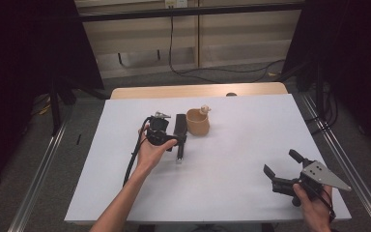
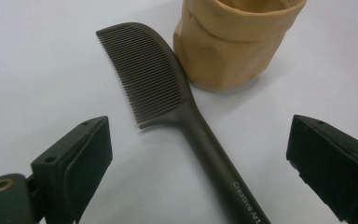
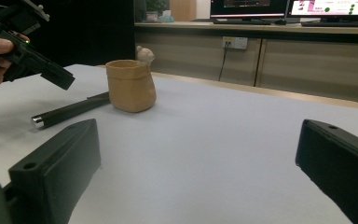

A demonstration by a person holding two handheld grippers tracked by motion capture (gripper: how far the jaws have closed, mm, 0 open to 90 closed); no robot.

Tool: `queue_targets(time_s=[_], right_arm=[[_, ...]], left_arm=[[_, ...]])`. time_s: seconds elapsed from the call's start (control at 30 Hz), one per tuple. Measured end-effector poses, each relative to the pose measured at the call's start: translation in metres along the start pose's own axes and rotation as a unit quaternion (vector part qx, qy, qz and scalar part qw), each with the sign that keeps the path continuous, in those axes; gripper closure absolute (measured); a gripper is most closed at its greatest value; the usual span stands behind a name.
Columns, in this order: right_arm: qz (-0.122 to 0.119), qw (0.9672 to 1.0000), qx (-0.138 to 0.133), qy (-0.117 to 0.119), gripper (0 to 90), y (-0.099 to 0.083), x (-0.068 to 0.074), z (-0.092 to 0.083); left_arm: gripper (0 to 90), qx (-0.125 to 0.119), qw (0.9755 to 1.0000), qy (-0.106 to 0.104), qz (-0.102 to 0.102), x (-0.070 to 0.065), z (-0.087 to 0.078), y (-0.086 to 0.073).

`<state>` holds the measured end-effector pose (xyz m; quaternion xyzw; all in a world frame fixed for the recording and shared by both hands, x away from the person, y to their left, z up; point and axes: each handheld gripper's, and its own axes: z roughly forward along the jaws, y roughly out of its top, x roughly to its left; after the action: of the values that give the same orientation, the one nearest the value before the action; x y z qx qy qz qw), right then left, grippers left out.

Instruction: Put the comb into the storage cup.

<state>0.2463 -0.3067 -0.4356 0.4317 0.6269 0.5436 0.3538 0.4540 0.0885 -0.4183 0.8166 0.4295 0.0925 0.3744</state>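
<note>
A dark brown comb (image 2: 154,78) lies flat on the white table (image 1: 232,145), its teeth end touching or nearly touching a tan soft pot (image 2: 235,42). My left gripper (image 2: 200,136) hovers low over the comb's handle, jaws open on either side of it and not touching it. From above, the left gripper (image 1: 168,136) sits just left of the comb (image 1: 180,129) and pot (image 1: 197,123). My right gripper (image 1: 281,162) is open near the table's front right, nothing between its jaws. It faces the pot (image 3: 130,86) and the comb's handle (image 3: 70,112).
A small pale figure (image 1: 204,109) perches on the pot's far rim. The left gripper's cable (image 1: 131,162) trails along the table toward the front. Beyond the table's wooden far edge (image 1: 198,90) are a cabinet and hanging cables; metal rails flank both sides.
</note>
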Motion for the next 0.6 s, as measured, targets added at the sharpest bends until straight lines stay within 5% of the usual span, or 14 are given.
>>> queue_targets(time_s=[0.3,0.47,0.6], right_arm=[[0.002,1.0,-0.002,0.002,0.0,0.0001,-0.0003,-0.0003],[0.0,1.0,-0.003,0.003,0.0,0.0001,-0.0002,-0.0001],[-0.001,1.0,-0.003,0.004,0.0,0.0002,0.0002,-0.0004]], left_arm=[[5.6,-0.003,0.9999,-0.004,0.012,-0.0075,0.0027,0.0048],[5.0,0.008,0.9999,-0.014,0.002,-0.0058,0.0036,0.0063],[5.6,0.037,0.9993,-0.002,-0.004,-0.0074,0.0053,0.0088]])
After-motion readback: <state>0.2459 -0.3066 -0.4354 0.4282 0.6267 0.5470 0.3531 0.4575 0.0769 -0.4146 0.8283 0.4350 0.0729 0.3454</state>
